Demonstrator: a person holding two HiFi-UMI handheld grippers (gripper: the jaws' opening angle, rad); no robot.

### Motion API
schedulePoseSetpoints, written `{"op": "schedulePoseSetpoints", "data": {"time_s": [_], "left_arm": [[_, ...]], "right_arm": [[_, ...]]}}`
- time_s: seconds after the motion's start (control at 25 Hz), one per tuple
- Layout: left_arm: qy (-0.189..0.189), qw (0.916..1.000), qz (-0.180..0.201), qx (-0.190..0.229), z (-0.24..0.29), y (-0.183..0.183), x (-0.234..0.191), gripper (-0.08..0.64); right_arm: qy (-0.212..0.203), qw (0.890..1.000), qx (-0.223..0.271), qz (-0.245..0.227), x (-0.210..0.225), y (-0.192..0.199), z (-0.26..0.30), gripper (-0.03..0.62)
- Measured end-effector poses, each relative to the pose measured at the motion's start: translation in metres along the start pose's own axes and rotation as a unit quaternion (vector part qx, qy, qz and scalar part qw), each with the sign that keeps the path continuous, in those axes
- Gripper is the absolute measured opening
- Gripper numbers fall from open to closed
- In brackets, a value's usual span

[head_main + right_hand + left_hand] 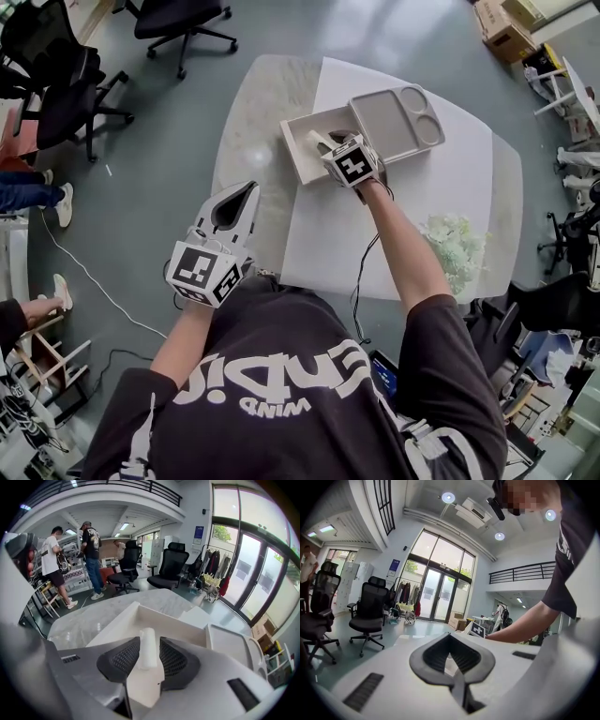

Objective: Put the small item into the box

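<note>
An open white box (298,155) stands on the white sheet at the far side of the table, and a grey compartment tray (398,120) leans on its right edge. My right gripper (325,145) reaches over the box, shut on a small white cylindrical item (317,141). In the right gripper view the item (149,656) stands upright between the dark pads, above the box's inside (183,625). My left gripper (247,191) hovers over the table's near left part, well short of the box. Its jaws meet at the tips with nothing between them (450,641).
A heap of pale green-white pieces (456,246) lies on the table's right side. Office chairs (178,23) stand on the grey floor to the left, cardboard boxes (502,28) at the far right. Beyond the table, people (51,557) stand by shelves.
</note>
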State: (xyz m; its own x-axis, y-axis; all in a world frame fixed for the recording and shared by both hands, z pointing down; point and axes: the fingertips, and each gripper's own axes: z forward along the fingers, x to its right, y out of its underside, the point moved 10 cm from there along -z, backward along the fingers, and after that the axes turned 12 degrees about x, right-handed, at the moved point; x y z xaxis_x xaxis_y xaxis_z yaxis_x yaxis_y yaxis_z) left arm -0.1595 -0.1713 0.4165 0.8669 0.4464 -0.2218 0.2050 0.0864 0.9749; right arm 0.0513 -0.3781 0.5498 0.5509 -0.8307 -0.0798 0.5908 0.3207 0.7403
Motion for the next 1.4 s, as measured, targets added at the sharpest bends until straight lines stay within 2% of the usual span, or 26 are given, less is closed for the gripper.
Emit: {"op": "schedulePoseSetpoints", "data": {"time_s": [0.36,0.6,0.8,1.12,1.4], "left_arm": [[0.011,0.9999,0.003,0.008,-0.003,-0.005,0.012,0.009],[0.013,0.9998,0.006,0.013,-0.009,-0.01,0.02,0.009],[0.015,0.9996,0.011,0.021,-0.015,-0.014,0.027,0.009],[0.022,0.9992,0.017,0.027,-0.022,-0.018,0.037,0.009],[0.034,0.9987,0.021,0.033,-0.024,-0.017,0.051,0.009]], "right_arm": [[0.016,0.997,0.081,0.009,-0.01,-0.029,-0.057,0.146],[0.028,0.988,0.151,-0.001,-0.027,-0.05,-0.106,0.146],[0.053,0.976,0.209,-0.017,-0.042,-0.057,-0.153,0.146],[0.089,0.948,0.305,0.037,-0.078,-0.044,-0.223,0.145],[0.112,0.923,0.355,0.094,-0.116,-0.007,-0.256,0.131]]}}
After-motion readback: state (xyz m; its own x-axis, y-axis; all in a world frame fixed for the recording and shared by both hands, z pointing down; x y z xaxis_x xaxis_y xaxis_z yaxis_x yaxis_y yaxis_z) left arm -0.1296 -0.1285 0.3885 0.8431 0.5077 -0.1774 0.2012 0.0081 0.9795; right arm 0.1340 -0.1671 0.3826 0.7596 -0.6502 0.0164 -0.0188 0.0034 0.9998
